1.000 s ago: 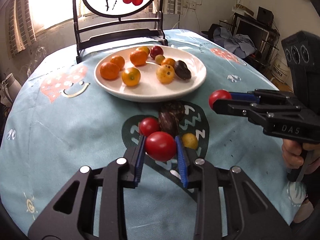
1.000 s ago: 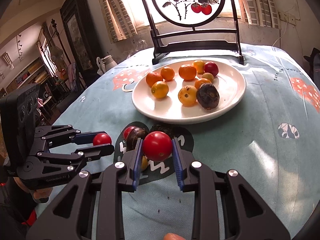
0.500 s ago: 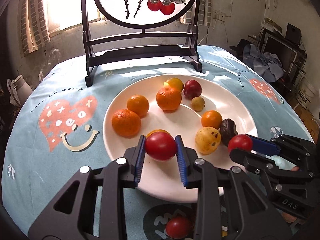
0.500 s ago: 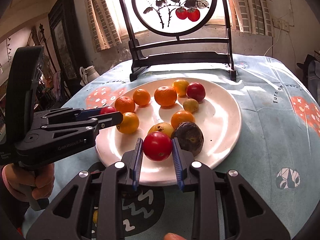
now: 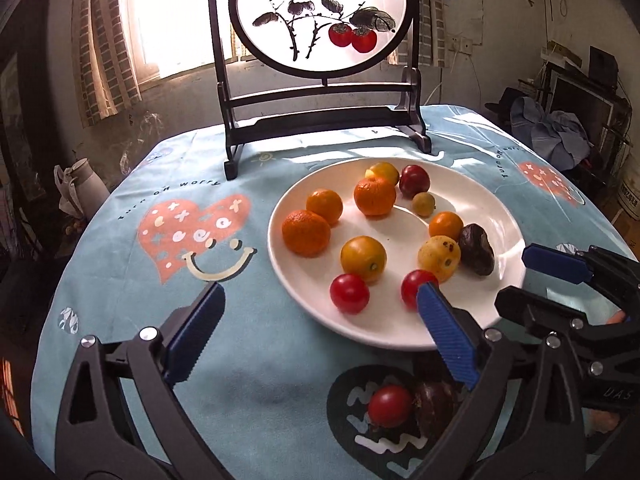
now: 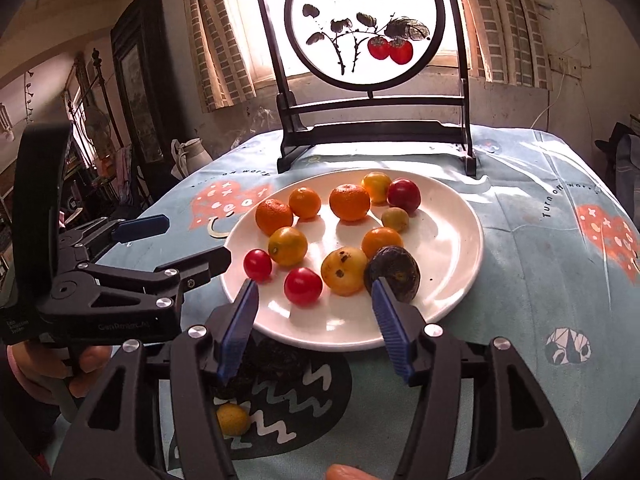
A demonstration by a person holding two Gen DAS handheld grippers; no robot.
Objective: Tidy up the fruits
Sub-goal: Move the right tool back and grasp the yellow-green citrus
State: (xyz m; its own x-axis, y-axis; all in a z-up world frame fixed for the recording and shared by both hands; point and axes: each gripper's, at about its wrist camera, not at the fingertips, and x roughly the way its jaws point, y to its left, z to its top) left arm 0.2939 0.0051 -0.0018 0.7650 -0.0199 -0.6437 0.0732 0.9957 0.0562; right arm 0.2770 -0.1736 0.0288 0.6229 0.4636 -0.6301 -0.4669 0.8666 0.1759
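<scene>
Fruits (image 5: 363, 259) round, glossy, red, orange, yellow

Bright backlight from the window (image 5: 168, 32), fisheye-bent, dark-cornered edges.

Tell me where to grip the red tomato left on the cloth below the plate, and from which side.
Grip the red tomato across its round middle, coming from above with one finger on its open left side. A dark fruit sits against its right, so the other finger must slip between them, or span front to back instead.
</scene>
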